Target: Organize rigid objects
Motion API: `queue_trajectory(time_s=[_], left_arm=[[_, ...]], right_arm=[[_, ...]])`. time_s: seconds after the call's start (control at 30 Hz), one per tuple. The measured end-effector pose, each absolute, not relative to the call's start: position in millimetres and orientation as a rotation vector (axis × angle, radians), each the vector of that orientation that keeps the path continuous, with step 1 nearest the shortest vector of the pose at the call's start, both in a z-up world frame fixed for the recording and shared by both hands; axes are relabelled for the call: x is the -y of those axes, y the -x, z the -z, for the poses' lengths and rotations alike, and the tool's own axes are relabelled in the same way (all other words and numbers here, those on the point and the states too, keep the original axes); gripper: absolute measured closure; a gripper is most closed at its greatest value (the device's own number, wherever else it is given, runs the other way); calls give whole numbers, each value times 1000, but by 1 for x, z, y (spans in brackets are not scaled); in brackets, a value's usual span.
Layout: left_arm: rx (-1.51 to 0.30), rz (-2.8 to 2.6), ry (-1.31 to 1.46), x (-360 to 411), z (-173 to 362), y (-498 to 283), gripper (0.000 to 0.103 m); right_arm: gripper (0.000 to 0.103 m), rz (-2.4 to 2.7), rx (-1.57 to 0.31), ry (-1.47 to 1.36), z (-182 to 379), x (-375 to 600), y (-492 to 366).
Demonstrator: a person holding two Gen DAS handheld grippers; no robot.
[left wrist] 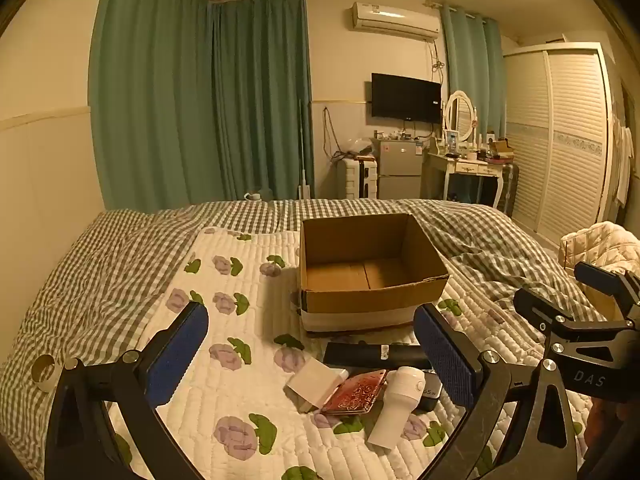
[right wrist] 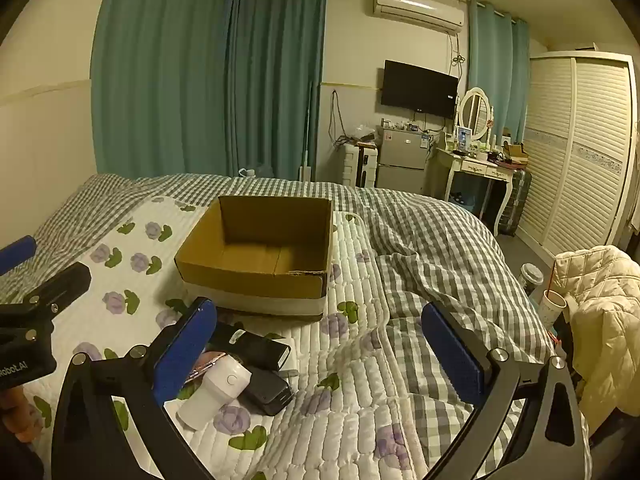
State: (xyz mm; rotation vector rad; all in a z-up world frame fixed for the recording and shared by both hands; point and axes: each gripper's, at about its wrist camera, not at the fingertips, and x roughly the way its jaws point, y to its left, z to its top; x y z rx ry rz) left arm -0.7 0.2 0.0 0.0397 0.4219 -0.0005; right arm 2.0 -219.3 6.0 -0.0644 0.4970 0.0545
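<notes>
An open, empty cardboard box sits on the floral quilt; it also shows in the right wrist view. In front of it lies a pile: a long black box, a small white box, a red patterned phone case, a white handheld device and a dark power bank. The right wrist view shows the white device, the power bank and the black box. My left gripper is open above the pile. My right gripper is open, to the right of the pile.
A floral quilt lies over a grey checked duvet on the bed. A cream jacket and cups stand off the bed's right side. A roll of tape lies at the left.
</notes>
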Motion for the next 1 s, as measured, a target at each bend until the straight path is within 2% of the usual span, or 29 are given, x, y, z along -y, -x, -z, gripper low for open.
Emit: queue_trajectory(time_s=[1.0], left_arm=[[-440, -2, -31, 0, 4, 0, 0]], right_arm=[[0, -57, -520, 53, -1, 217, -1]])
